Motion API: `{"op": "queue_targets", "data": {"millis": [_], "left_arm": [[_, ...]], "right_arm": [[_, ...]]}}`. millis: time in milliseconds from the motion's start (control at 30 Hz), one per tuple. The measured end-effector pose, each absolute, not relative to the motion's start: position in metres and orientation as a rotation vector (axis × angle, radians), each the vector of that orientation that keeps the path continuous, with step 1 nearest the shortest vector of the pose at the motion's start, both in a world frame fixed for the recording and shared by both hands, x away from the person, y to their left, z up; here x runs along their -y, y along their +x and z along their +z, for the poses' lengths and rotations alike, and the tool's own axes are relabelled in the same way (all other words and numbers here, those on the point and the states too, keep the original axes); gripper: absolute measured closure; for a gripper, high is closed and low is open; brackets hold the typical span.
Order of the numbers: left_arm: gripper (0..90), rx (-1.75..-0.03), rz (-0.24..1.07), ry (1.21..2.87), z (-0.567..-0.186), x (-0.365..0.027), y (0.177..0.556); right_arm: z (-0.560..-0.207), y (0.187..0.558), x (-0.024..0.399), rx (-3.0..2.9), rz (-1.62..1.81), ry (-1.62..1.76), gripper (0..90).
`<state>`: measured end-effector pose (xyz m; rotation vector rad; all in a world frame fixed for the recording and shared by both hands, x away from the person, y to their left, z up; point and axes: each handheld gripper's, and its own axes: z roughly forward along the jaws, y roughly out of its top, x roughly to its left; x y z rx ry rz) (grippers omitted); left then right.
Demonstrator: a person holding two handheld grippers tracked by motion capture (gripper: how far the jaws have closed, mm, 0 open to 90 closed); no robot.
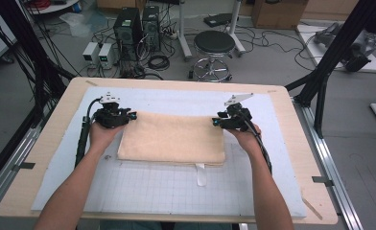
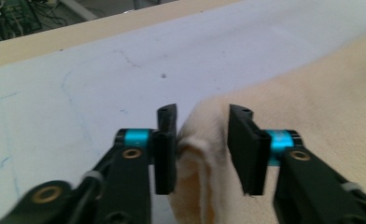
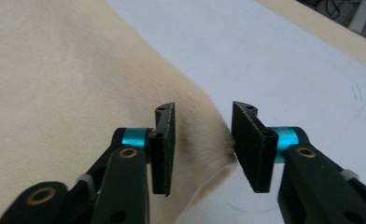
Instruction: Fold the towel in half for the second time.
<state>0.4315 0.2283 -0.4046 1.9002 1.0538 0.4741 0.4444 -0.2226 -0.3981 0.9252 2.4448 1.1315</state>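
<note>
Towel (image 1: 171, 137) on white mat (image 1: 176, 191), wooden table (image 1: 291, 120); both grippers' fingers released.

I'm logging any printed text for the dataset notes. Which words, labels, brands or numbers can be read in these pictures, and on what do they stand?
None can be read.
The power supplies on the floor show small lit displays, too small to read.
The computer towers carry no legible mark.
The folded towel and the gridded mat bear no text; the white tag at the towel's near edge looks blank.
</note>
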Motion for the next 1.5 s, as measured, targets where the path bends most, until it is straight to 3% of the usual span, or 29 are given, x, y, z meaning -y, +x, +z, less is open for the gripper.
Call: {"op": "queue_targets", "data": {"millis": [233,400,533,633,967,1133,1267,1400,1500], "left_arm": [[51.4,-0.951,0.446,1.865,-0.401,-0.241,0.396],[49.2,-0.888,0.427,1.894,-0.405,-0.242,0.367],[39.9,-0.824,0.405,1.915,-0.412,-0.244,0.346],[39.3,-0.783,0.386,1.962,-0.417,-0.243,0.334],[36.2,-0.778,0.357,2.071,-0.436,-0.247,0.315],[43.4,-0.820,0.331,2.105,-0.445,-0.251,0.314],[55.2,-0.843,0.352,2.082,-0.448,-0.254,0.313],[63.6,-0.854,0.374,2.084,-0.448,-0.253,0.312],[72.9,-0.845,0.313,2.068,-0.447,-0.248,0.313]], "right_arm": [[-0.396,0.414,0.233,-2.471,1.187,0.888,47.9],[-0.394,0.383,0.233,-2.479,1.215,0.803,47.7],[-0.386,0.366,0.228,-2.537,1.159,0.721,47.1],[-0.381,0.356,0.226,-2.534,1.176,0.687,47.0],[-0.415,0.328,0.222,-2.579,1.134,0.609,41.0],[-0.428,0.327,0.218,-2.616,1.094,0.573,39.2],[-0.434,0.329,0.216,-2.626,1.056,0.538,43.9],[-0.436,0.329,0.216,-2.600,1.014,0.518,57.9],[-0.434,0.331,0.220,-2.582,1.002,0.509,69.1]]}}
